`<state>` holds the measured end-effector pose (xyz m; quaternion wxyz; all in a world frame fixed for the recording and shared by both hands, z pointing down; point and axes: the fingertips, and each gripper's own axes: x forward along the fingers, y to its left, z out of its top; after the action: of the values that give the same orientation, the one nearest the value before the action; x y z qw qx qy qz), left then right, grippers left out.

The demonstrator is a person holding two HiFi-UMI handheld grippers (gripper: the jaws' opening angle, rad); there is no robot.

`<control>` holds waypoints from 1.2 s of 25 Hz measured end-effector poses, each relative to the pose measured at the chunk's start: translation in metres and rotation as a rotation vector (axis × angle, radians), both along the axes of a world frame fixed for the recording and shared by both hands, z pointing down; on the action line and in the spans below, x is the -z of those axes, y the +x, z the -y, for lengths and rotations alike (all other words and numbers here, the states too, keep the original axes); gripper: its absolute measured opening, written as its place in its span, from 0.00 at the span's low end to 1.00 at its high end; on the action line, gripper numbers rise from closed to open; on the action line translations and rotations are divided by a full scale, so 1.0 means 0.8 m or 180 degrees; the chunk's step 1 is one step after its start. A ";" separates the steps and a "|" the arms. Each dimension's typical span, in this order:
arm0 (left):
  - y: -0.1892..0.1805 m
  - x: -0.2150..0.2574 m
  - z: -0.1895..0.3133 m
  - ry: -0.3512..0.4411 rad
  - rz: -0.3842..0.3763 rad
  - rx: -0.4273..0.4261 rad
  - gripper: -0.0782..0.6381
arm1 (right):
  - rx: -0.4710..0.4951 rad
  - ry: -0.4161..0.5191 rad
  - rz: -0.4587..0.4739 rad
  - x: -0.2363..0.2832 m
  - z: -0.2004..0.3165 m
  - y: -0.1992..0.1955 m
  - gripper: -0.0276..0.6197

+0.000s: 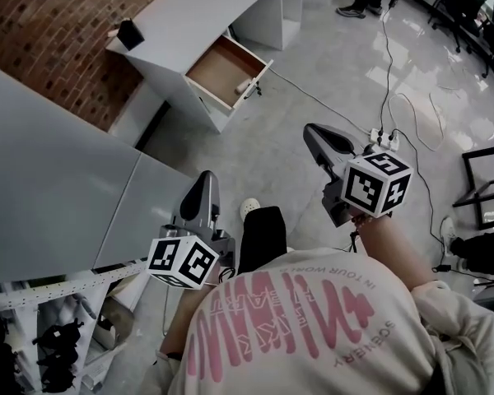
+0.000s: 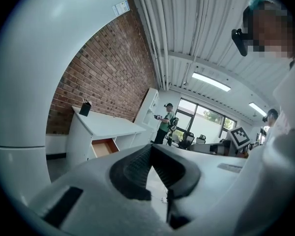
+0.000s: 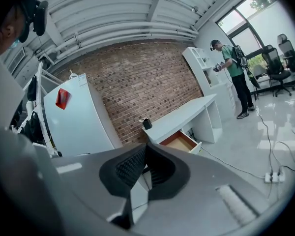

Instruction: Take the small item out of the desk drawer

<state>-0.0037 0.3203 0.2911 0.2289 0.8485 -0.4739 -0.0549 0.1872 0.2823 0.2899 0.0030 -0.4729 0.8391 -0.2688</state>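
Shirt (image 1: 313, 319), small whitish item (image 1: 244, 85), open drawer (image 1: 216, 70)

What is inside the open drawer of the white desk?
A small pale item lies by the front wall of the drawer; the rest is bare brown bottom. Any part still under the desktop is hidden.

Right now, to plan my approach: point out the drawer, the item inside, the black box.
drawer (image 1: 214, 68): head view, bare wooden floor.
item (image 1: 244, 85): head view, its middle.
black box (image 1: 132, 33): head view, its side.
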 end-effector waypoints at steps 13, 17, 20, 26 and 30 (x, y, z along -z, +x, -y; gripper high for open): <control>-0.040 0.025 0.158 0.0105 -0.0069 -0.0204 0.11 | -0.0146 -0.0033 -0.0016 0.015 0.143 -0.046 0.05; -0.061 0.038 0.206 0.0238 -0.0064 -0.0239 0.11 | -0.0195 -0.0014 0.0043 0.020 0.188 -0.068 0.05; -0.080 0.041 0.241 0.0275 -0.0053 -0.0240 0.11 | -0.0235 0.0011 0.0064 0.024 0.222 -0.081 0.05; -0.109 0.035 0.303 0.0197 -0.0153 -0.0271 0.11 | -0.0325 -0.0012 0.0065 0.019 0.277 -0.104 0.05; -0.117 0.023 0.332 0.0108 -0.0154 -0.0280 0.11 | -0.0420 -0.0046 0.0033 0.010 0.299 -0.112 0.05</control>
<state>-0.0970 0.0547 0.2730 0.2281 0.8707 -0.4295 -0.0734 0.0979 0.0435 0.2817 0.0216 -0.5258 0.8041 -0.2765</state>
